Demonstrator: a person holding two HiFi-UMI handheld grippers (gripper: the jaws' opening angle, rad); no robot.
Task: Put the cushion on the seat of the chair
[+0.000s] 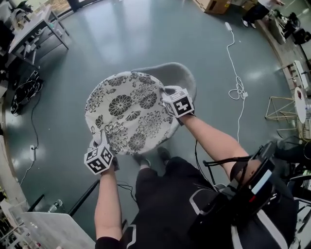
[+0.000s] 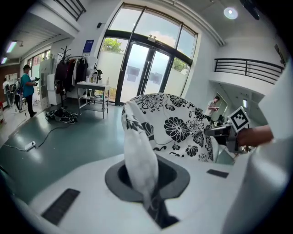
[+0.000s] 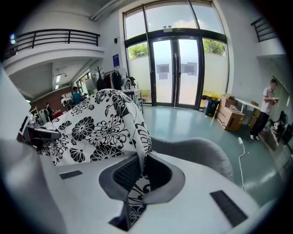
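A round white cushion (image 1: 127, 111) with black flower print hangs spread between my two grippers, over a grey chair (image 1: 184, 77) whose backrest shows behind it. My left gripper (image 1: 102, 146) is shut on the cushion's near-left edge; the fabric (image 2: 139, 160) runs up out of its jaws. My right gripper (image 1: 169, 99) is shut on the right edge, with the cloth (image 3: 137, 155) pinched between its pads. The cushion (image 3: 91, 128) hides the chair's seat; the grey backrest (image 3: 201, 153) shows beside it in the right gripper view.
A white cable (image 1: 235, 73) trails over the green floor to the right of the chair. A table (image 1: 34, 29) stands far left, with black cables (image 1: 24, 95) below it. Cardboard boxes (image 1: 214, 5) sit at the top. People stand in the background (image 3: 265, 114).
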